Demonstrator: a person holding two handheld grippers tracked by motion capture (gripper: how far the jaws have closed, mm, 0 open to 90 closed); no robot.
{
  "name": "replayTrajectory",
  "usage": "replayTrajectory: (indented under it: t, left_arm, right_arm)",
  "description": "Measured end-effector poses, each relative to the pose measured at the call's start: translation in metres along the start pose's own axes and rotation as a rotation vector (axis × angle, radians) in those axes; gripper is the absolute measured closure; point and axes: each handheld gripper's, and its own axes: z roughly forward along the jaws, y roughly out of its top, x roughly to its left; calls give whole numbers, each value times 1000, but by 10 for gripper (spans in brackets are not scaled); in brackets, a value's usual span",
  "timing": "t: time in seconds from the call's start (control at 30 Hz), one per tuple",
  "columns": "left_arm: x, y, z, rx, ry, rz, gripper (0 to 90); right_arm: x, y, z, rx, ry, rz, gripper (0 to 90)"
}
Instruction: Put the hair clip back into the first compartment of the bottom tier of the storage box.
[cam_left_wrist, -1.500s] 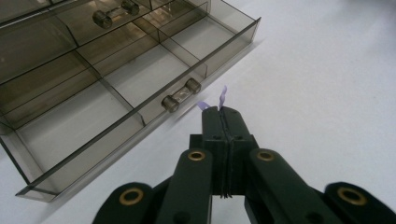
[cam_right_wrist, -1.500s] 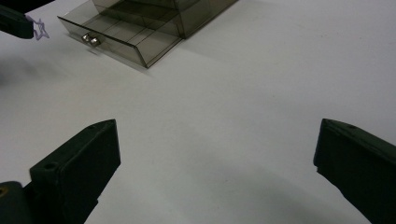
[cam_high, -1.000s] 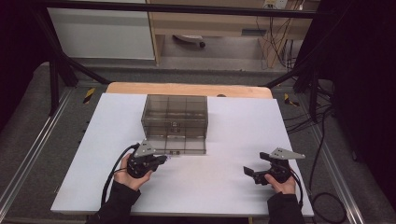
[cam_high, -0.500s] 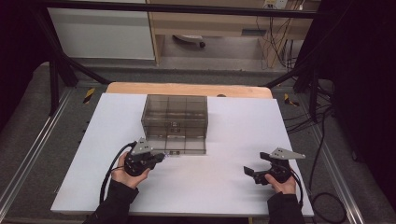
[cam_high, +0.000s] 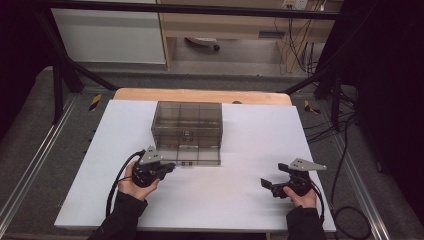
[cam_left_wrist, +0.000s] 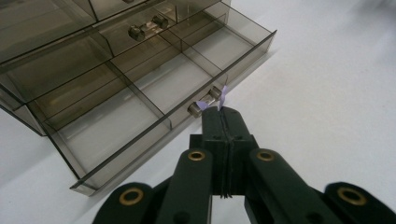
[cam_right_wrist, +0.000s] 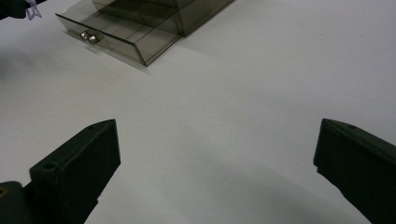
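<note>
Drawer of the smoky plastic organiser stands pulled out, its metal knob just ahead of the left tongs. These are pressed shut on a small lilac scrap. The right tongs gape wide over bare bench, well apart from the drawer. Risk: the thin scrap may slip free; a nudge on the knob could shift the light organiser.
</note>
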Motion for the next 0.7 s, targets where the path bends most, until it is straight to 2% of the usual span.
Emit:
replayTrajectory:
  t: [0.7]
  left_arm:
    - [14,9,-6,-8,21,-14,895]
  right_arm:
    - [0,0,0,3,-4,1,13]
